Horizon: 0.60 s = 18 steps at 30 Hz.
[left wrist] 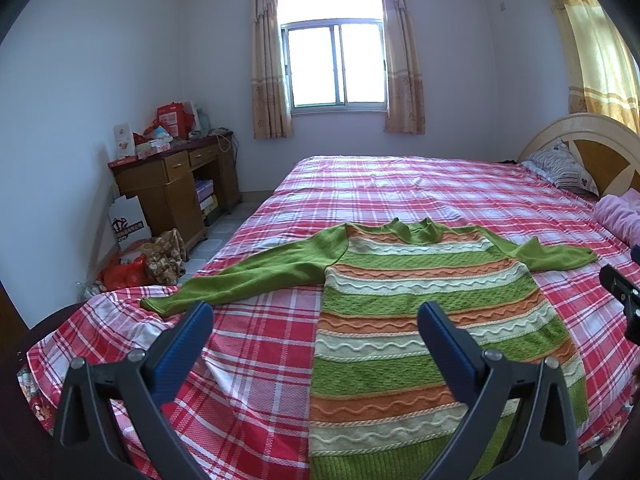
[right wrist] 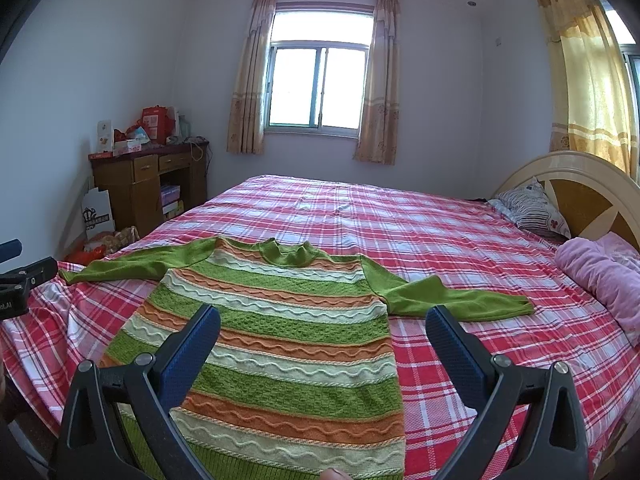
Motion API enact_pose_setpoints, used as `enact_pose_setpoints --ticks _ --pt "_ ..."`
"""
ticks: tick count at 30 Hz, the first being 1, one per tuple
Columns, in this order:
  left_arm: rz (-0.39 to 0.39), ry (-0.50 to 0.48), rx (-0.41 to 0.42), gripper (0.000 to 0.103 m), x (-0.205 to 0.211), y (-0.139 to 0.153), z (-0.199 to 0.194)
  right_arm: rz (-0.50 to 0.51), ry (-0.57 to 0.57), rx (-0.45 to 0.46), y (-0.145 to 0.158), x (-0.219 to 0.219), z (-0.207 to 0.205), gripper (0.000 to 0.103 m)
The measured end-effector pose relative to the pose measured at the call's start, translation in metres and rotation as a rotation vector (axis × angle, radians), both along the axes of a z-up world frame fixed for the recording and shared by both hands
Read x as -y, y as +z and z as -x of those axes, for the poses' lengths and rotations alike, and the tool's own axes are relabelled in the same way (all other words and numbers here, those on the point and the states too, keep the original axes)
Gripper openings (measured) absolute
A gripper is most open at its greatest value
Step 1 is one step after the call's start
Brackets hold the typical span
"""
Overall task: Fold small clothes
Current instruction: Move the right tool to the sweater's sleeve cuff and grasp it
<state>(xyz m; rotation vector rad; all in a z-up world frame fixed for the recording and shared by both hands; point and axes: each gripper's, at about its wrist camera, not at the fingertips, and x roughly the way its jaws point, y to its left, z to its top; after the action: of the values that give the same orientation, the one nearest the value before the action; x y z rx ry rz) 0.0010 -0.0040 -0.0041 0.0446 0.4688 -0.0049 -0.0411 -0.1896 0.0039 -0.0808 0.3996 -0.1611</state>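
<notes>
A knitted sweater [left wrist: 404, 312] [right wrist: 288, 320] with green, orange and cream stripes lies flat, face up, on a bed with a red plaid sheet [left wrist: 256, 360] [right wrist: 460, 248]. Both green sleeves are spread out sideways: the left sleeve [left wrist: 248, 276] [right wrist: 132, 266] reaches the bed's left edge, and the right sleeve [left wrist: 556, 256] [right wrist: 452, 296] points toward the headboard. My left gripper [left wrist: 316, 312] hovers open above the sweater's left side near the hem. Over the sweater's right side my right gripper [right wrist: 322, 318] is open too. Neither holds anything.
A striped pillow [right wrist: 532, 208], a pink blanket [right wrist: 604, 276] and a wooden headboard [right wrist: 580, 192] are at the right. A cluttered wooden desk [left wrist: 176, 184] and bags on the floor [left wrist: 152, 260] stand left of the bed. A window with curtains [left wrist: 336, 64] is behind.
</notes>
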Motion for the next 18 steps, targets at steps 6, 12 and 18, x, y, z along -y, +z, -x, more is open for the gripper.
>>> enact_pose_setpoints --ticks 6,12,18 --pt "-0.005 0.003 -0.010 0.103 -0.003 -0.002 -0.003 -0.011 -0.005 0.006 -0.002 0.002 -0.002 0.102" --pt "-0.045 -0.002 -0.037 0.103 0.002 -0.012 -0.017 -0.226 0.051 -0.026 -0.019 0.034 -0.020 0.102" --pt "-0.097 -0.020 -0.061 0.103 0.018 -0.022 -0.036 -0.180 -0.028 -0.171 -0.045 0.057 -0.047 0.102"
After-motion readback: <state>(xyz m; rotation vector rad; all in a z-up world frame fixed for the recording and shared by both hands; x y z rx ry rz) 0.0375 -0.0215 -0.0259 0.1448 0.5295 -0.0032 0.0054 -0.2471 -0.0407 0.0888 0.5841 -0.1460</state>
